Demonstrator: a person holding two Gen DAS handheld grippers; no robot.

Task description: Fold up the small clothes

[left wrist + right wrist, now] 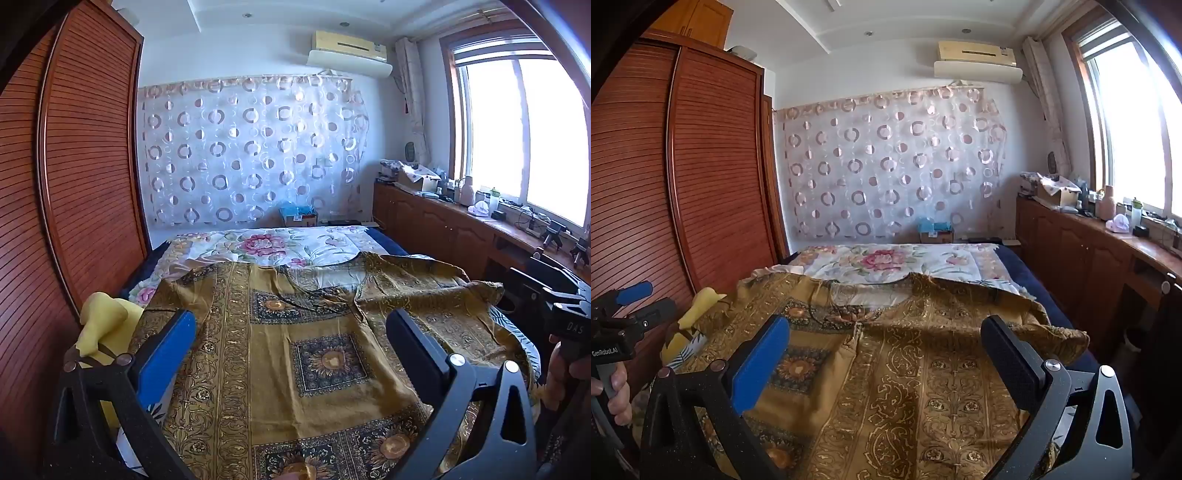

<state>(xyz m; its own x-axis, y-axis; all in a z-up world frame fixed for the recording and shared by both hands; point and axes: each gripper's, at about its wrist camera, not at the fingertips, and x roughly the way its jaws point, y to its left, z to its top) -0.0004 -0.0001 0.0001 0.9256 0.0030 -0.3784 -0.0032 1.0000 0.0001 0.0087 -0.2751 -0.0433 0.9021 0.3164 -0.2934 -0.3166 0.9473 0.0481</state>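
Note:
A mustard-gold patterned garment (295, 354) lies spread flat on the bed, neckline toward the far end; it also shows in the right wrist view (905, 369). My left gripper (291, 332) hovers open and empty above the garment's near part, jaws wide apart. My right gripper (886, 339) is also open and empty above the garment, further right. The right gripper's body shows at the right edge of the left wrist view (554, 306); the left gripper shows at the left edge of the right wrist view (624, 314).
A floral quilt (266, 243) covers the far bed. A yellow cloth item (101, 321) lies at the garment's left. A wooden wardrobe (74, 166) stands left. A cluttered wooden cabinet (461, 225) runs under the window, right.

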